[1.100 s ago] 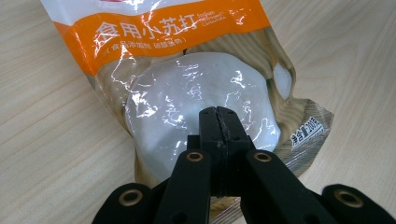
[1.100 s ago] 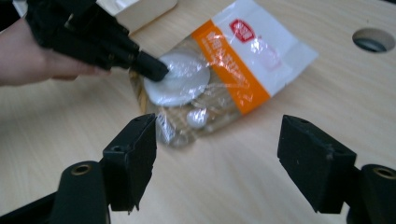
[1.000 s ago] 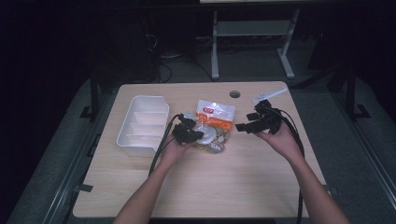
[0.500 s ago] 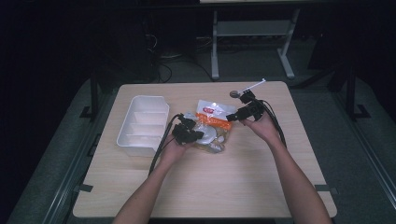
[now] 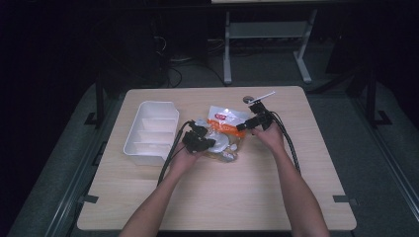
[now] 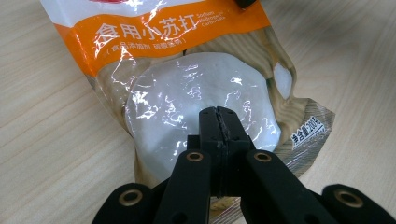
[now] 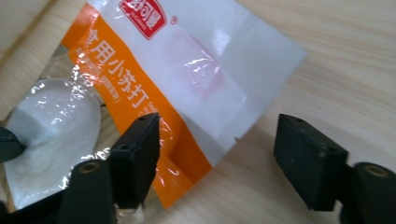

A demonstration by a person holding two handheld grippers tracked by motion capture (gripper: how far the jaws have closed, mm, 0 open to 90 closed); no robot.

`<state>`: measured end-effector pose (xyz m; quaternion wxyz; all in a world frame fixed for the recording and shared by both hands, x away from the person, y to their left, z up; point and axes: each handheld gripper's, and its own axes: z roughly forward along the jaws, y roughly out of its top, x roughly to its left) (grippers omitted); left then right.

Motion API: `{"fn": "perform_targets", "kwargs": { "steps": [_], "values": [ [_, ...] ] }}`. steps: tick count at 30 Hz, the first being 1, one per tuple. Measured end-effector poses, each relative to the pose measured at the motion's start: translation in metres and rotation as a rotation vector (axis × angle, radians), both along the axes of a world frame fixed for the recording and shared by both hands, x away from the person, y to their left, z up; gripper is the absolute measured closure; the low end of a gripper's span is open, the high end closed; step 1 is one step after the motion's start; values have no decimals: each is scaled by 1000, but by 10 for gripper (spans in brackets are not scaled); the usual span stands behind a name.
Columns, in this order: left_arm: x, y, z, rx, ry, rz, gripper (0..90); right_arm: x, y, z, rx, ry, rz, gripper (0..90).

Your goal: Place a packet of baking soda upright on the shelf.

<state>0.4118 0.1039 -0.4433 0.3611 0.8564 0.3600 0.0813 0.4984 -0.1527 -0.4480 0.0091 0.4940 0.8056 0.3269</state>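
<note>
Here the left gripper (image 6: 218, 122), jaws closed, pins the baking-soda pouch (image 6: 196, 93) while the right gripper (image 7: 217, 154), jaws wide and just narrowing, straddles its sealed edge, so closing on that edge is probably next.

Each black hand-held gripper (image 5: 246, 126) has brass-ringed pivot holes, ribbed pads, trailing black cables; forearms bare.

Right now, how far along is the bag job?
Done: the left gripper is shut, pressing on the powder bag at its clear lower half. In hand: the right gripper, jaws wide but just starting to close, straddles the bag's side edge near the white top without pinching it. Left: grip that edge and apparently open the bag; the white tray looks empty.
</note>
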Motion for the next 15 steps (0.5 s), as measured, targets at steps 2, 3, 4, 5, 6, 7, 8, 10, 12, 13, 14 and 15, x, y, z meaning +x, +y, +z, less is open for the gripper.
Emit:
{"fn": "perform_targets", "kwargs": {
  "steps": [2, 3, 4, 5, 6, 7, 8, 10, 12, 13, 14, 15],
  "values": [
    [0, 0, 0, -4, 1, 1, 900, 1, 3, -5, 53, 20, 21, 400],
    [0, 0, 0, 0, 0, -1, 900, 1, 4, -5, 71, 23, 28, 450],
    [0, 0, 0, 0, 0, -1, 900, 1, 4, -5, 71, 23, 28, 450],
    [0, 0, 0, 2, -1, -1, 900, 0, 7, -4, 93, 18, 38, 531],
    [0, 0, 0, 2, -1, -1, 900, 0, 7, -4, 93, 18, 38, 531],
    [0, 0, 0, 1, -2, -1, 900, -1, 7, -3, 105, 12, 40, 574],
    [0, 0, 0, 5, -5, -4, 900, -1, 7, -1, 123, 7, 49, 612],
    [0, 0, 0, 3, -3, -2, 900, -4, 7, 5, 177, -19, 67, 695],
    [0, 0, 0, 1, -2, -2, 900, -5, 9, 6, 207, -17, 77, 713],
    [0, 0, 0, 1, -2, -1, 900, -5, 11, 5, 204, -15, 83, 721],
    [0, 0, 0, 1, -3, -1, 900, -5, 13, 5, 197, -17, 89, 725],
    [0, 0, 0, 3, -4, -1, 900, -5, 15, 4, 188, -17, 88, 723]
  ]
}}
